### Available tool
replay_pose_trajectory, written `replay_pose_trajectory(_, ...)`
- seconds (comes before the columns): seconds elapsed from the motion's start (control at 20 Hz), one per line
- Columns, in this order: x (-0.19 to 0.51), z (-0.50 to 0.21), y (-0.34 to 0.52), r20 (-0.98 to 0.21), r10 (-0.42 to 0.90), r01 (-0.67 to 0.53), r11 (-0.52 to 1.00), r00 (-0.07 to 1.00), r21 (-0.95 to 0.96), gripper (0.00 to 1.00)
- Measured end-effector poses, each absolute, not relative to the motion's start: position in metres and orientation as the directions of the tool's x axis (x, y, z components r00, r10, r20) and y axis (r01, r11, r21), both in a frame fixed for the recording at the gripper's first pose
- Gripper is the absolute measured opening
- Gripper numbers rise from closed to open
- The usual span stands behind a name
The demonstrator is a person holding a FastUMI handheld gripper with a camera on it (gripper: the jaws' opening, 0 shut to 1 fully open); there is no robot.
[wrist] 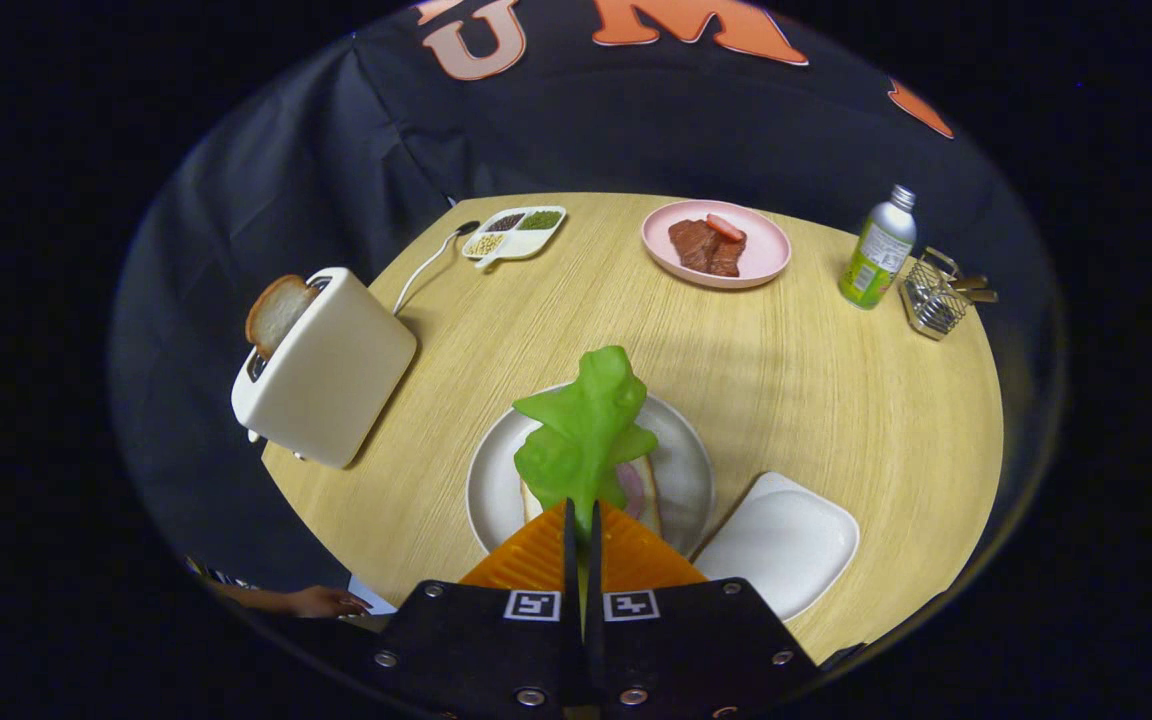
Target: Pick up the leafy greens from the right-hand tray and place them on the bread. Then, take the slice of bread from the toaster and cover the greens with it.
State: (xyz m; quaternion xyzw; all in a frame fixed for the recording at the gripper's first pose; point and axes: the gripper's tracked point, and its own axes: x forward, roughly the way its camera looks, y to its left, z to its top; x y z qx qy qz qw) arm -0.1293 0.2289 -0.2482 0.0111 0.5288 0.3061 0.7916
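Note:
My gripper (pixel 582 518) is shut on the leafy greens (pixel 584 430), a bright green leaf that sticks out ahead of the fingers. The leaf hangs over a round white plate (pixel 488 480), where a slice of bread (pixel 644 488) with a pink filling lies, partly hidden under the leaf. To the right of the plate sits a white tray (pixel 781 540) with nothing on it. Far to the left stands a cream toaster (pixel 328 370) with a slice of bread (pixel 276 312) poking out of its slot.
A pink plate (pixel 766 262) with meat sits at the far side of the round wooden table (pixel 816 400). A divided dish of beans (pixel 514 234), a green bottle (pixel 876 252) and a wire basket (pixel 934 294) stand along the back. A person's hand (pixel 321 601) rests near the front left edge.

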Motion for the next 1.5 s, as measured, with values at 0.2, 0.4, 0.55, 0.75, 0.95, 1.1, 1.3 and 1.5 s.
replay_pose_trajectory(0.2, -0.137, -0.263, 0.247, -0.849, 0.483, -0.506, 0.798, 0.213, 0.328, 0.02)
replay_pose_trajectory(0.4, -0.146, -0.280, 0.253, -0.873, 0.457, -0.520, 0.795, 0.171, 0.314, 0.03)
replay_pose_trajectory(0.55, -0.143, -0.290, 0.252, -0.890, 0.418, -0.529, 0.805, 0.182, 0.270, 0.03)
replay_pose_trajectory(0.75, -0.139, -0.300, 0.248, -0.909, 0.365, -0.551, 0.809, 0.201, 0.203, 0.03)
replay_pose_trajectory(0.95, -0.139, -0.301, 0.247, -0.911, 0.355, -0.558, 0.809, 0.210, 0.186, 0.14)
replay_pose_trajectory(1.1, -0.124, -0.295, 0.243, -0.892, 0.365, -0.530, 0.829, 0.267, 0.181, 0.24)
replay_pose_trajectory(1.3, -0.106, -0.284, 0.233, -0.868, 0.374, -0.495, 0.850, 0.326, 0.180, 0.39)
replay_pose_trajectory(1.5, -0.086, -0.255, 0.231, -0.813, 0.420, -0.465, 0.859, 0.402, 0.214, 0.53)
